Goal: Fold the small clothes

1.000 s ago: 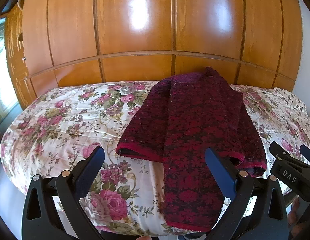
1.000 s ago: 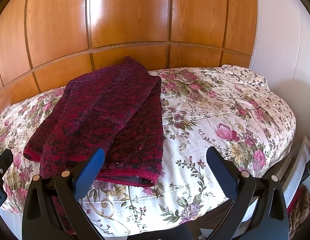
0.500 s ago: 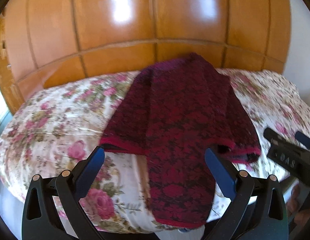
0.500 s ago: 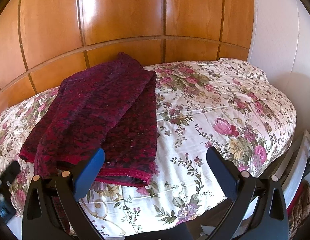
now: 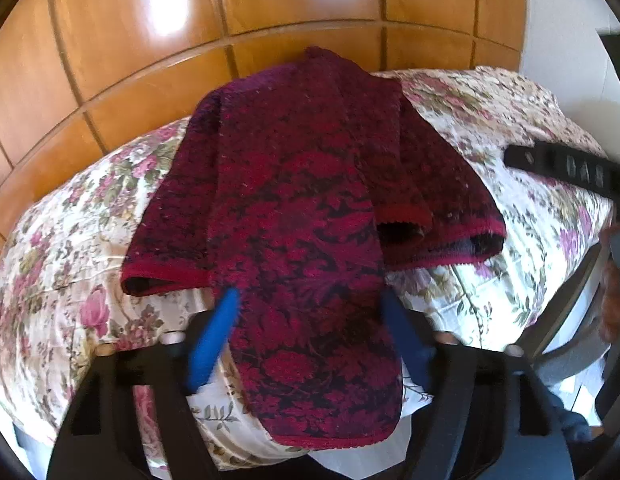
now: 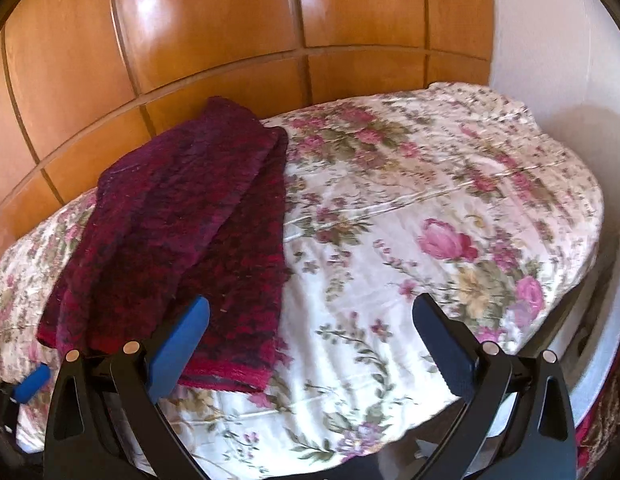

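1. The dark red patterned garment (image 5: pixel 302 216) lies partly folded on the floral bedspread (image 5: pixel 70 248), its long middle strip running down over the near edge of the bed.
2. The left gripper (image 5: pixel 310 320) has just been closing its jaws; that long strip now lies between the blue pads (image 5: pixel 214 336), which sit at its two edges (the blur hides whether they press on the cloth, so I cannot tell if it is pinched).
3. The right gripper (image 6: pixel 310 340) stands with its jaws spread wide and nothing gripped; the garment's red hem (image 6: pixel 230 372) lies just beside and partly under its left pad (image 6: pixel 178 344), bare bedspread between the pads.
4. Ahead of both grippers, beyond the bed, rises a glossy wooden panel wall (image 6: pixel 214 28).
5. Seen from the left wrist, the right gripper's black body (image 5: pixel 570 168) hovers to the right of the garment.
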{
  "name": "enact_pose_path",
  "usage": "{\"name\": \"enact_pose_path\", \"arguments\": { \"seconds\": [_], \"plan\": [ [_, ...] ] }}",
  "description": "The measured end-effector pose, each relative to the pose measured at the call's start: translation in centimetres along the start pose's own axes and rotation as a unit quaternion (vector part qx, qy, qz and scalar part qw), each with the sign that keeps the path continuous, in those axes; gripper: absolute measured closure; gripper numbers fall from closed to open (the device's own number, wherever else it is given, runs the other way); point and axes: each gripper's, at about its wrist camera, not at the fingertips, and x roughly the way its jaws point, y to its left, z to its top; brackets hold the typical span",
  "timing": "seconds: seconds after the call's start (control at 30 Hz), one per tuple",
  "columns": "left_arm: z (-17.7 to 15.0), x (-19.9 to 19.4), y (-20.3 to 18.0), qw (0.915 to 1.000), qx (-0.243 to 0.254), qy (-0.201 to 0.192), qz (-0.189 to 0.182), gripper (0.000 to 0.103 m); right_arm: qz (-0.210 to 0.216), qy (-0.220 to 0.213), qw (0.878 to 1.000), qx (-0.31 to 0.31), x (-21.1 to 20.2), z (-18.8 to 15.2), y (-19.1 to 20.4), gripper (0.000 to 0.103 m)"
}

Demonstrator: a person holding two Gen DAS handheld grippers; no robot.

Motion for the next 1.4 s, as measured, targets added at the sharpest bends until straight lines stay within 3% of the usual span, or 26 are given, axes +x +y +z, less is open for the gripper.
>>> {"name": "enact_pose_path", "arguments": {
  "seconds": [0.03, 0.13, 0.27, 0.33, 0.43, 0.5, 0.53, 0.67, 0.77, 0.87, 1.0, 1.1, 1.27, 1.3, 1.4],
  "plan": [
    [-0.1, 0.4, 0.1, 1.0000, -0.001, 0.007, -0.004, 0.071, 0.014, 0.007, 1.000, 0.002, 0.3, 0.2, 0.2, 0.002],
    [0.2, -0.3, 2.2, 0.9981, -0.046, -0.003, -0.040, 0.090, 0.075, 0.032, 0.997, 0.011, 1.4, 0.8, 1.2, 0.002],
    [1.5, -2.6, 6.5, 0.9880, -0.118, -0.042, -0.091, 0.094, 0.148, 0.076, 0.986, -0.011, 3.2, 1.0, 3.9, 0.009],
    [2.7, -4.0, 9.9, 0.9802, -0.160, -0.070, -0.093, 0.096, 0.177, 0.110, 0.978, -0.022, 4.6, 0.7, 5.4, 0.014],
    [4.2, -4.7, 14.4, 0.9675, -0.215, -0.096, -0.092, 0.097, 0.197, 0.149, 0.968, -0.051, 6.6, -0.2, 8.0, 0.034],
    [5.1, -4.8, 16.9, 0.9611, -0.241, -0.108, -0.081, 0.098, 0.192, 0.146, 0.968, -0.072, 6.8, -0.4, 9.2, 0.051],
    [5.7, -4.6, 18.2, 0.9591, -0.249, -0.115, -0.069, 0.098, 0.186, 0.140, 0.969, -0.085, 6.6, -0.3, 9.8, 0.054],
    [7.9, -3.1, 22.3, 0.9556, -0.267, -0.121, -0.031, 0.099, 0.168, 0.122, 0.971, -0.115, 5.8, 0.6, 10.0, 0.089],
    [9.6, -1.9, 25.8, 0.9499, -0.289, -0.119, -0.002, 0.103, 0.166, 0.104, 0.973, -0.118, 4.9, 1.9, 9.0, 0.091],
    [10.8, -0.1, 28.4, 0.9444, -0.310, -0.108, 0.005, 0.103, 0.147, 0.080, 0.978, -0.123, 4.0, 3.3, 7.9, 0.091],
    [11.4, 2.1, 29.4, 0.9483, -0.303, -0.090, 0.033, 0.103, 0.118, 0.060, 0.982, -0.132, 3.7, 4.4, 6.4, 0.091],
    [11.6, 3.6, 30.5, 0.9454, -0.313, -0.077, 0.049, 0.103, 0.090, 0.039, 0.987, -0.128, 3.4, 5.6, 5.1, 0.092],
    [10.4, 7.2, 34.1, 0.9285, -0.359, -0.029, 0.092, 0.103, 0.002, 0.009, 0.995, -0.102, 4.6, 7.6, 1.2, 0.092],
    [10.1, 8.1, 34.7, 0.9266, -0.361, -0.017, 0.105, 0.103, -0.018, 0.007, 0.995, -0.094, 5.0, 8.0, 0.2, 0.103],
    [9.2, 10.4, 36.0, 0.9218, -0.365, 0.015, 0.130, 0.103, -0.064, 0.022, 0.997, -0.046, 7.2, 9.5, -3.6, 0.103]
  ]
}}
